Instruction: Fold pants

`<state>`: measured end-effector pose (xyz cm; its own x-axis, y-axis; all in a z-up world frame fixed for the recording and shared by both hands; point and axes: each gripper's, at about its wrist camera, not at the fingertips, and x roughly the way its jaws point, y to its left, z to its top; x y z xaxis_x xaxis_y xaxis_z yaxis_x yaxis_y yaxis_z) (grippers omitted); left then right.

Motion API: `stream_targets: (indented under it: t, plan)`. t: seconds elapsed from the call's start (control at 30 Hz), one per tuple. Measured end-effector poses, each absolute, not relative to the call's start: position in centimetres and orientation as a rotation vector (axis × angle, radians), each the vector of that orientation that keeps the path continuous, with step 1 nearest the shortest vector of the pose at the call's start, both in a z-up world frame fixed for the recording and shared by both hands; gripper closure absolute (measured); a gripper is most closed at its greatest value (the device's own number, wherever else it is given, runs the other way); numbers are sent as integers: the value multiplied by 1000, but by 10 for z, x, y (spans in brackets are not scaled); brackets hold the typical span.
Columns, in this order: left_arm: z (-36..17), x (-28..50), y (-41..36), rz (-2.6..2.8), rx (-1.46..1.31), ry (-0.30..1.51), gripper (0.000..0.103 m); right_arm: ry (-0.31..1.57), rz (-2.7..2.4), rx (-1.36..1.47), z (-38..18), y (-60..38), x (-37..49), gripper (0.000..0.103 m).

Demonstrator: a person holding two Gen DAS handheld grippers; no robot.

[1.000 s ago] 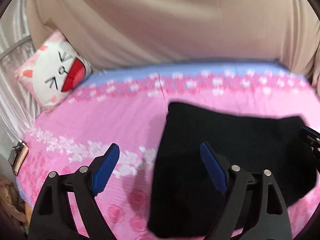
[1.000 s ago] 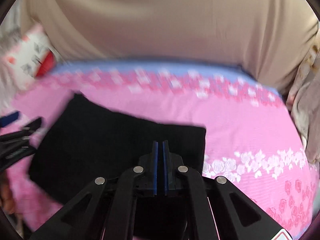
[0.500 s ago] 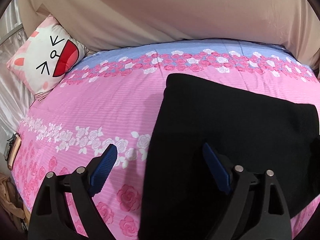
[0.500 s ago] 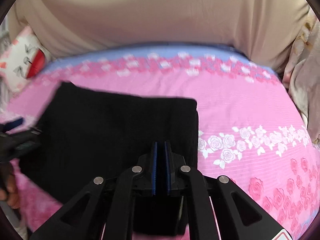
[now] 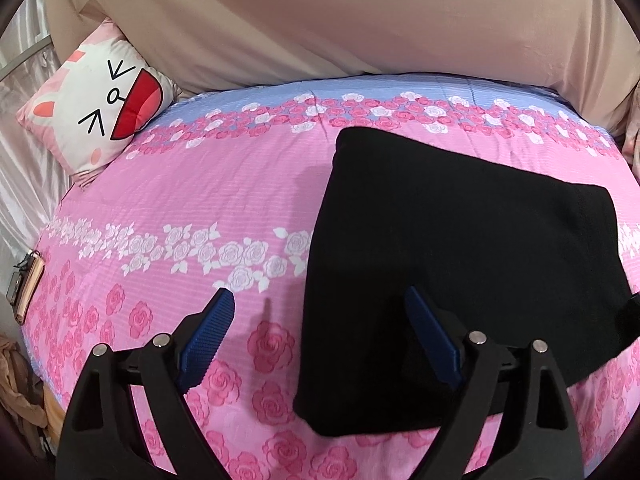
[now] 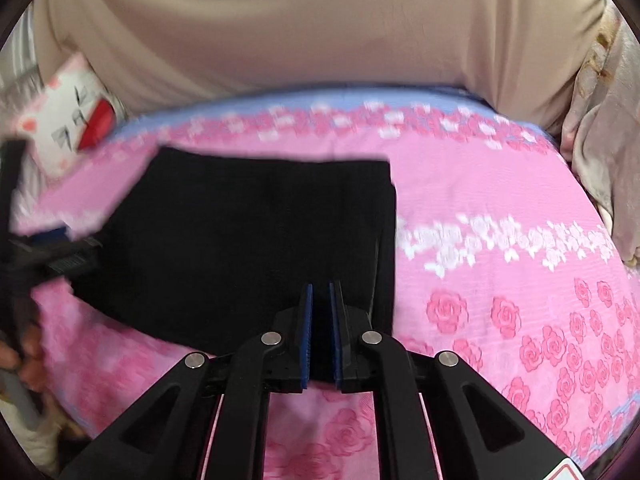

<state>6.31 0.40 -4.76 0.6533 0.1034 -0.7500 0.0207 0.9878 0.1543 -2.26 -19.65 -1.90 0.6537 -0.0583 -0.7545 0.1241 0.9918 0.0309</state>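
1. Where the pink rose-print bedspread (image 5: 192, 208) covers the bed, the black pants (image 5: 460, 264) lie folded into a flat, roughly rectangular bundle, toward the right half of the bed as the left wrist view shows it.
2. Left gripper (image 5: 320, 332): jaws spread wide, blue pads (image 5: 208, 336) well apart, holding nothing. One finger hangs over bare bedspread, the other over the near left part of the pants; whether it touches the cloth I cannot tell.
3. Right gripper (image 6: 320, 332): blue pads parted by only a narrow slot, over the near edge of the pants (image 6: 256, 240). Dark cloth shows through the slot, but whether any of it is pinched I cannot tell; the view is motion-blurred.
4. Cat-face pillow (image 5: 96, 108): white and pink, red open mouth, propped at the far left corner of the bed, well apart from the pants.
5. Beige fabric (image 5: 340, 16): fills the background beyond the far edge of the bed.
6. Small dark device with a tan case (image 5: 24, 284): at the left edge of the bed.
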Motion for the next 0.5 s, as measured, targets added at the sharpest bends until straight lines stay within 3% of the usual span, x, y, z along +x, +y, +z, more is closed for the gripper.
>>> stream_targets:
  t: [0.4, 0.43, 0.5]
  plan:
    - [-52, 41, 32, 16, 120, 892, 14, 831, -121, 120, -7, -205, -53, 93]
    - [-51, 38, 37, 8, 108, 899, 13, 832, -132, 131, -6, -208, -58, 92]
    - [-50, 33, 53, -21, 61, 919, 13, 831, -164, 146, -5, -217, -67, 76]
